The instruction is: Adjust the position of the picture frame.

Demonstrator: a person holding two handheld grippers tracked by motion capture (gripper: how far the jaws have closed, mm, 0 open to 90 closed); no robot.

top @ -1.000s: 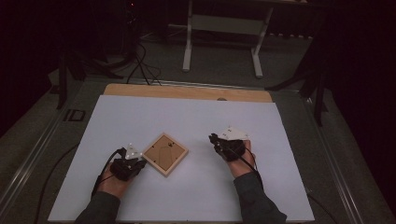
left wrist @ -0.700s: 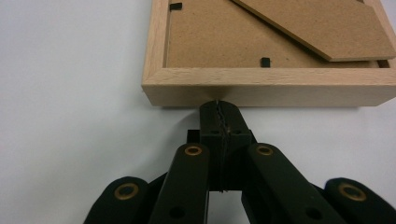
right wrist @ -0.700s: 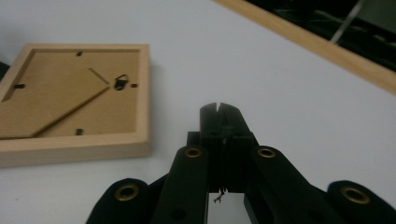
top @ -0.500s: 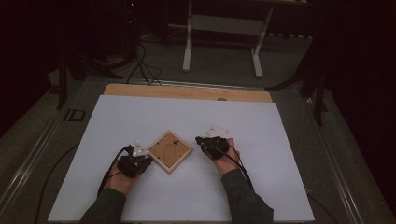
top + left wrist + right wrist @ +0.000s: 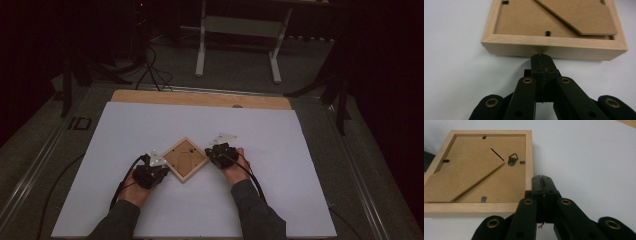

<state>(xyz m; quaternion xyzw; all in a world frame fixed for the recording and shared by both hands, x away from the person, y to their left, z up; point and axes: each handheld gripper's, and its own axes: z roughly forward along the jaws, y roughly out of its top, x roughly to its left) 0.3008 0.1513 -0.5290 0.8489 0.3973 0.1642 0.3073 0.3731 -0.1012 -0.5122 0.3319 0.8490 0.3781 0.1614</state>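
From above, a wooden picture frame (image 5: 185, 159) lies face down on the white surface (image 5: 280, 145) between both hand-held grippers. The left hand-held gripper (image 5: 541, 58), closed on nothing, touches its outer edge. The right hand-held gripper (image 5: 541, 179), just closed and empty, meets the frame's side; here a metal hanger (image 5: 512, 160) shows.

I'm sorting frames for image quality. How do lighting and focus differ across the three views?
High view: dim, room black around the white table top, slightly soft. Left gripper view: brightly lit, picture frame sharp along its near edge, its shadow falling under that edge, nearest parts of the tongs a little soft. Right gripper view: even light, no glare, the frame's hanger crisp.
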